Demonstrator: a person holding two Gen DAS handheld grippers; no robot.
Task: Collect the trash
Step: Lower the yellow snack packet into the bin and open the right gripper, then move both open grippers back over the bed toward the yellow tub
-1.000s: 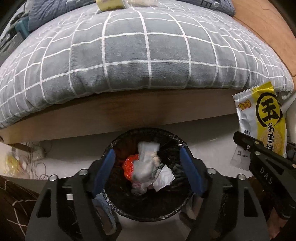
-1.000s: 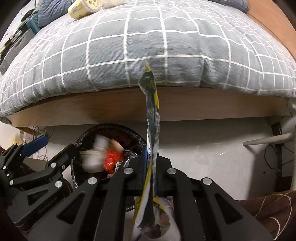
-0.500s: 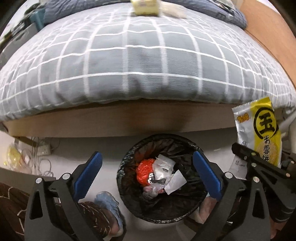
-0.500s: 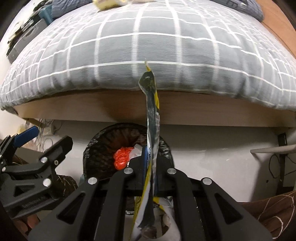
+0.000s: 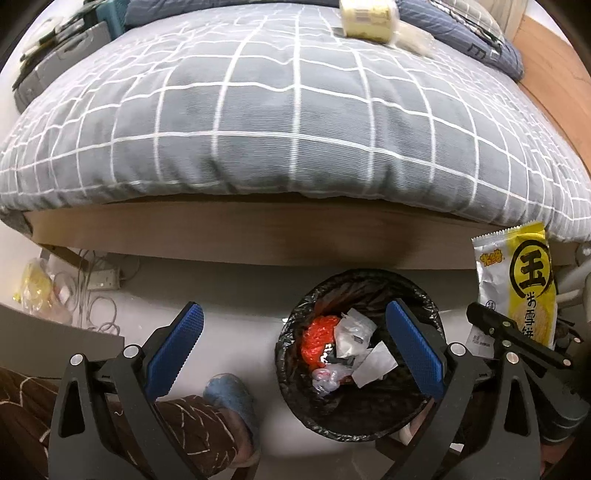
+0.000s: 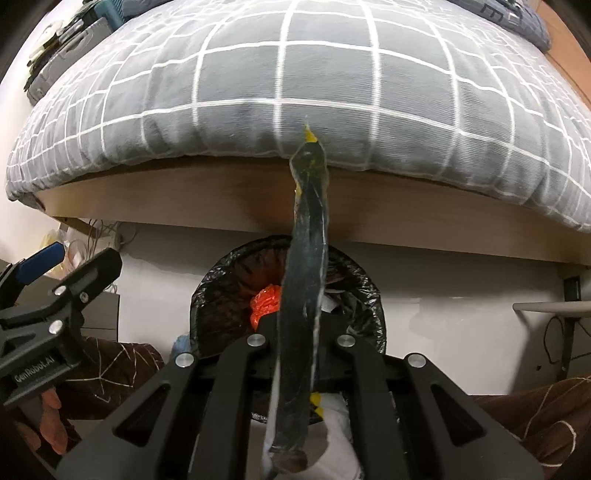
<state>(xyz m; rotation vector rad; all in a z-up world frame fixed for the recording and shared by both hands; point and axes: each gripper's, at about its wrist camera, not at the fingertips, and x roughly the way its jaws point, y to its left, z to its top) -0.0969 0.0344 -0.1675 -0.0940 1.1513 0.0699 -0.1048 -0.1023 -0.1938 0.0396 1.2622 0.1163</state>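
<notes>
Hanging above the floor beside the bed, the right gripper (image 6: 301, 332) has a yellow snack wrapper (image 5: 524, 291) pinched between its fingers. Its jaws are almost together but are just beginning to open, and the wrapper is between them, seen edge-on as a dark strip in the right wrist view. Below it stands the trash bin (image 5: 360, 354), lined with a black bag. It already holds an orange crumpled bag (image 5: 316, 338) and some white paper scraps (image 5: 373, 363). In the right wrist view the bin's mouth lies directly behind the wrapper, so the drop seems to be prepared, though the fisheye makes it hard to judge if the wrapper is truly over the opening.

The left gripper (image 5: 295, 350) is spread as wide as it goes and holds nothing; one blue finger is over the bin and the other over the bare floor.

What could go wrong: the wrapper is long, flat and light, so when released it may flutter sideways and land on the rim or on the floor near the person's slipper (image 5: 229, 395). It could also stick to one pad and not fall at all. If the gripper is nearer to the bed frame (image 5: 236, 236) than to the bin's centre, the upper end may tip over the rim. More trash, a yellowish cup (image 5: 367, 18), waits on the grey checked duvet (image 5: 258, 122).
</notes>
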